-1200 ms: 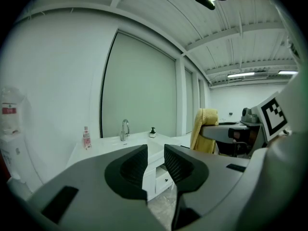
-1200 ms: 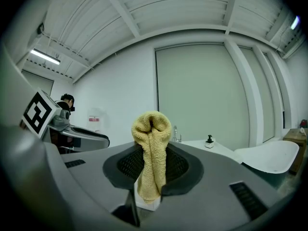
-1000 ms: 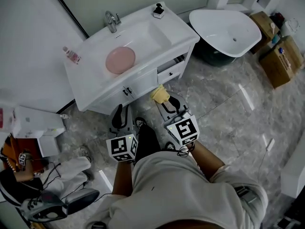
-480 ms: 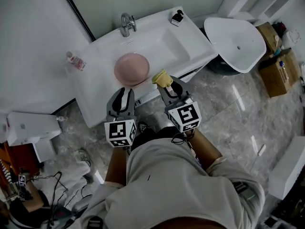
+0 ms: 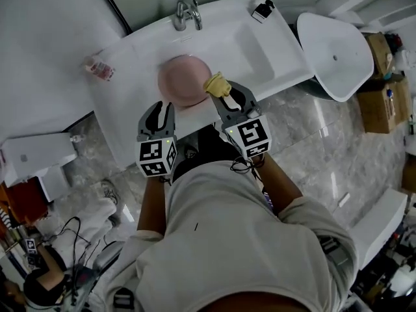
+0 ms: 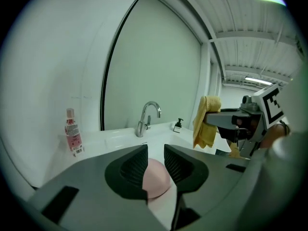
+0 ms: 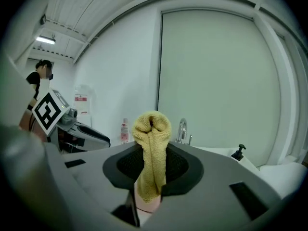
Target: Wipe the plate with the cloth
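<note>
Head view finds us at the white sink (image 5: 260, 47), our right gripper (image 5: 220, 91) clamped on a folded yellow cloth (image 5: 216, 83) at the near edge of the pink plate (image 5: 182, 80), which lies in the sink in front of the tap (image 5: 185, 13). Our left gripper (image 5: 160, 109) hangs just beside it, jaws narrowly apart and holding nothing; the left gripper view shows the plate beyond the gap.

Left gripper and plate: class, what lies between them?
Only bare white counter lies between the left gripper and the plate. The head view shows this, and the left gripper view agrees.
</note>
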`<state>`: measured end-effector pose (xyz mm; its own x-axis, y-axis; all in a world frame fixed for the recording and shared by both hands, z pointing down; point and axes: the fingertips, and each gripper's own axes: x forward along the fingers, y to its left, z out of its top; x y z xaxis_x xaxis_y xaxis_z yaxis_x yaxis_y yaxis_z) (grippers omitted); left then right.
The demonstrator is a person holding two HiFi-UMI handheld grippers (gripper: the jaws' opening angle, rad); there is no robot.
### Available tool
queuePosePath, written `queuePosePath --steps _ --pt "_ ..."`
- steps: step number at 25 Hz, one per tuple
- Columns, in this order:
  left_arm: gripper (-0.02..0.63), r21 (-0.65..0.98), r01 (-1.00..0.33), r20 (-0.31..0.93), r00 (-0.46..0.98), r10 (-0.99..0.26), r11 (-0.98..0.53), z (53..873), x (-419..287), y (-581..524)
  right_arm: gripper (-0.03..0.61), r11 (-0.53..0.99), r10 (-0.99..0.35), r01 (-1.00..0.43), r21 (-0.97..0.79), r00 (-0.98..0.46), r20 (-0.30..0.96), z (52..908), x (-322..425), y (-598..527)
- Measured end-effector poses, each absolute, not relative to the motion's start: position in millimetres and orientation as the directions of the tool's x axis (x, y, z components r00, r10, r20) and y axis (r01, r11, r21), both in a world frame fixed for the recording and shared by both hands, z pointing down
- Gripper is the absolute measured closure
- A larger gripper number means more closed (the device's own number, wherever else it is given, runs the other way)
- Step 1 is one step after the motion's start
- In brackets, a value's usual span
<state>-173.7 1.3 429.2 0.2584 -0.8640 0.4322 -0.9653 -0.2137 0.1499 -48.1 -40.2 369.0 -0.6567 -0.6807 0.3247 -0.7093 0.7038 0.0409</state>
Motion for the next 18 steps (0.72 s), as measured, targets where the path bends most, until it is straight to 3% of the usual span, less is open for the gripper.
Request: queuePosePath --steps 4,9,18 --pt "0.499 0.145 -0.977 0.512 0.208 -0.833 -0.155 464 -188 -45 0.492 0.774 -0.596 -0.632 0.038 -0.706 0.383 402 -63 -85" --pt "0.500 0.261 -0.965 0.646 0.196 -0.738 -0.028 525 -203 -73 0.492 0.849 -0.475 -0.527 0.039 -0.728 0.494 452 -69 -122" --pt "0.500 0.272 -0.953 0.819 0.156 -0.553 0.134 631 -203 -89 0.492 0.924 -0.246 -0.372 -0.087 -0.755 0.608 541 -77 -160"
